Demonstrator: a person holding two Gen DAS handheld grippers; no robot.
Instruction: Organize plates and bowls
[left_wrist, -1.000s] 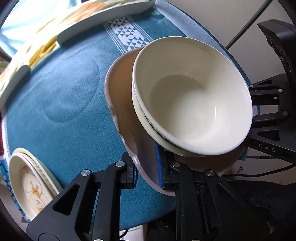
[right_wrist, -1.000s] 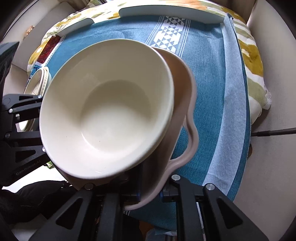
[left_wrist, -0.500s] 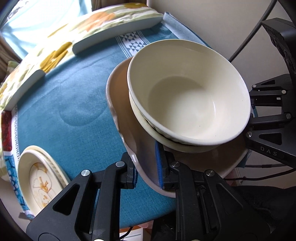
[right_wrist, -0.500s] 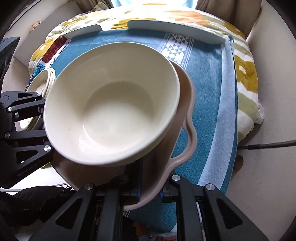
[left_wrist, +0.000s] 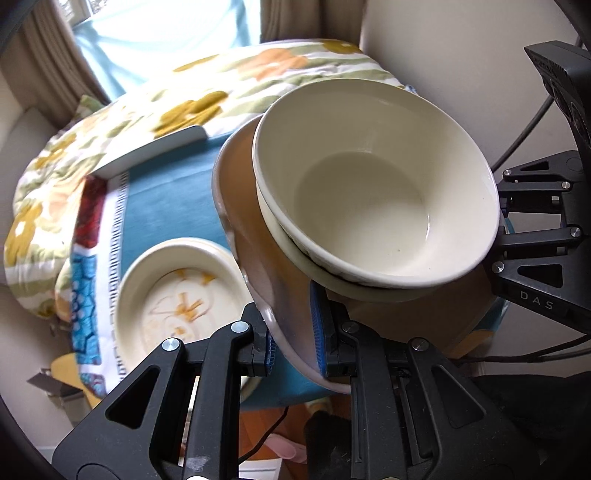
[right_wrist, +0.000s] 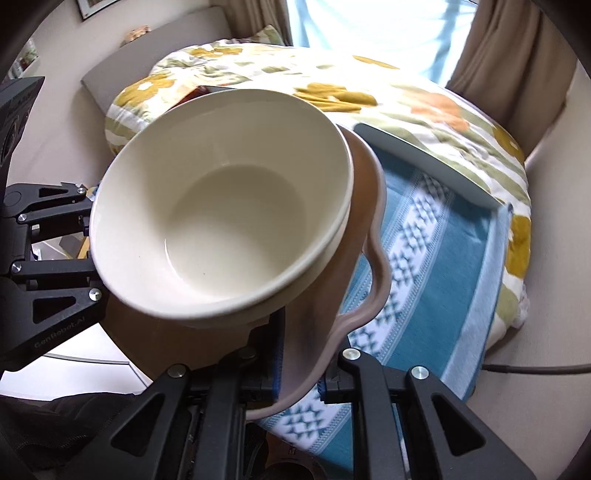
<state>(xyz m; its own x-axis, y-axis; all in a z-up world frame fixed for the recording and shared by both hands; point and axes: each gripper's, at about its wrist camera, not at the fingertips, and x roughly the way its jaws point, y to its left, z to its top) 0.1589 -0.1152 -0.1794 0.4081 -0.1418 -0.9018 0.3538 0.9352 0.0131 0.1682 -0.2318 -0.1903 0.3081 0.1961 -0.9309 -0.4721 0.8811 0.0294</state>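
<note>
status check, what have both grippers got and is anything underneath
Left gripper and right gripper both shut on wavy-rimmed tan plate. Two nested cream bowls ride on it. Flower-patterned cream plate on blue cloth below left.

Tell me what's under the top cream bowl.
A second cream bowl is nested under the top bowl, showing only its rim; both sit on a pinkish wavy-edged plate. The plate's middle is covered.

Each wrist camera sits just behind its own jaws, looking steeply down and very close on the stacked cream bowls and pink plate. From opposite sides, both views share these and the blue cloth.
</note>
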